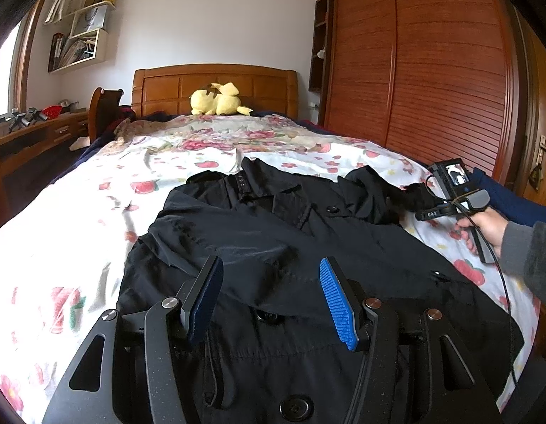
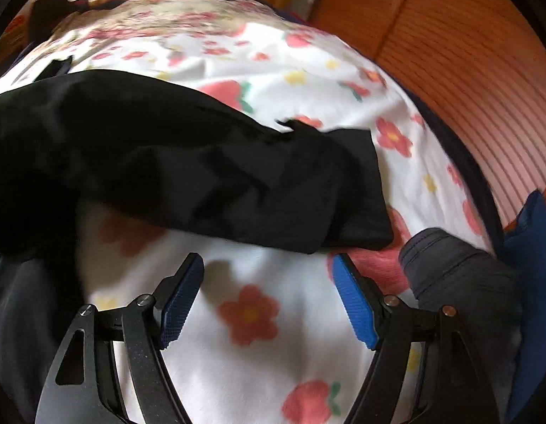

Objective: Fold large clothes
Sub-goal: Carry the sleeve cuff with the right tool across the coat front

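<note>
— Left wrist view: what did we see there?

— We saw a black coat (image 1: 273, 247) spread front-up on a bed with a white flowered sheet (image 1: 78, 212), collar toward a wooden headboard (image 1: 216, 88) where a yellow plush toy (image 1: 218, 100) sat. Our left gripper (image 1: 271, 300) hovered over the coat's lower front, its blue-padded jaws spread apart and grasping nothing. At the right edge, our right hand (image 1: 485, 228) gripped the handle of the other tool beside the coat's sleeve (image 1: 375, 190), wrist held level.

— And the right wrist view?

— That picture was blurred. We made out the sleeve (image 2: 237, 176) lying across the sheet (image 2: 273, 318) just ahead of our right gripper (image 2: 269, 296), whose jaws stood wide and empty above bare sheet. A grey cuff of our own clothing (image 2: 460, 268) showed at the right.

— How did we judge the coat would handle?

— It looked soft and limp, thin but large, so likely to sag and drag. We judged the sleeve's cuff end the best place to pinch, taking both layers, since smooth fabric might slip from a shallow hold.
</note>
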`<state>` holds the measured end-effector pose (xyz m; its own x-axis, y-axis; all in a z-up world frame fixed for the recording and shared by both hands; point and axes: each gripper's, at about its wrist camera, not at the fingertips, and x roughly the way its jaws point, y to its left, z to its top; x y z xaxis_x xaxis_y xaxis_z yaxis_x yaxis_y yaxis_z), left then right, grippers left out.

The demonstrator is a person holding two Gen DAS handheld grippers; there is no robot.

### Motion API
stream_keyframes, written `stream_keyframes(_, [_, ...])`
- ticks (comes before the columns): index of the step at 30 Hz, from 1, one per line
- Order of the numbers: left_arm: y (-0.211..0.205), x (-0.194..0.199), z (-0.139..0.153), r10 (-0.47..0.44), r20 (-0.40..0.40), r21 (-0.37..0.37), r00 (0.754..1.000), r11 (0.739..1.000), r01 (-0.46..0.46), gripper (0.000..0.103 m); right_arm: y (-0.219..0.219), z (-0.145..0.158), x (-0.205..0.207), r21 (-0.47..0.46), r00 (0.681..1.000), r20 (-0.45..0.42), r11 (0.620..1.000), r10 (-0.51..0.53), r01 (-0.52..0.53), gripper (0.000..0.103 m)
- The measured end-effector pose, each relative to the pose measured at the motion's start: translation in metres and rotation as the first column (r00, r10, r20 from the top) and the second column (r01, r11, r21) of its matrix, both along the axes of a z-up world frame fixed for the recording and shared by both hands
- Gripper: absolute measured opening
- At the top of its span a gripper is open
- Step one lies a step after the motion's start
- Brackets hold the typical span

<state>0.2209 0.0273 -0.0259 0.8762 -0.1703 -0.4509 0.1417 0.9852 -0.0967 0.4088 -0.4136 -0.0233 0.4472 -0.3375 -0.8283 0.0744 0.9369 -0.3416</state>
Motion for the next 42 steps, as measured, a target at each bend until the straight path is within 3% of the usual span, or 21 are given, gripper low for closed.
stream_keyframes(4, [-0.001, 0.000, 0.001, -0.005, -0.005, 0.001, 1.000, 1.000, 0.005, 0.059, -0.009, 0.001, 0.005, -0.021, 0.998, 0.046, 0.999, -0.031, 0.032, 0.073])
stream_keyframes(7, [-0.001, 0.001, 0.000, -0.005, -0.007, -0.002, 1.000, 1.000, 0.005, 0.059, -0.009, 0.006, 0.008, -0.065, 0.998, 0.064, 0.997, -0.023, 0.027, 0.051])
stream_keyframes(9, [-0.001, 0.000, 0.000, -0.006, -0.008, 0.001, 1.000, 1.000, 0.006, 0.059, -0.005, 0.008, 0.009, -0.080, 0.998, 0.060, 0.997, -0.001, 0.006, 0.026])
stream_keyframes(12, [-0.002, -0.001, 0.001, -0.005, -0.004, 0.006, 1.000, 1.000, 0.005, 0.059, 0.000, 0.017, 0.009, -0.090, 0.997, 0.060, 0.995, 0.043, -0.037, 0.016])
stream_keyframes(19, [-0.002, -0.005, 0.001, 0.001, 0.013, 0.006, 1.000, 1.000, -0.001, 0.059, 0.025, 0.058, -0.005, -0.094, 0.983, 0.136, 0.990, 0.119, -0.107, 0.011])
stream_keyframes(25, [-0.002, -0.013, 0.004, -0.003, 0.043, 0.006, 0.999, 1.000, 0.003, 0.059, 0.074, 0.107, -0.029, -0.117, 0.949, 0.213, 0.971, 0.231, -0.210, 0.010])
stream_keyframes(33, [0.003, -0.018, 0.002, -0.009, 0.051, -0.009, 0.999, 1.000, 0.010, 0.059, 0.150, 0.179, -0.076, -0.142, 0.867, 0.309, 0.920, 0.391, -0.365, 0.010])
stream_keyframes(37, [0.009, -0.021, 0.001, 0.002, 0.046, -0.003, 0.999, 1.000, -0.001, 0.059, 0.187, 0.198, -0.102, -0.147, 0.818, 0.345, 0.887, 0.461, -0.438, 0.010])
stream_keyframes(42, [0.021, -0.032, -0.002, 0.001, 0.036, 0.021, 0.999, 1.000, -0.002, 0.059, 0.225, 0.201, -0.125, -0.147, 0.770, 0.353, 0.844, 0.532, -0.516, 0.010])
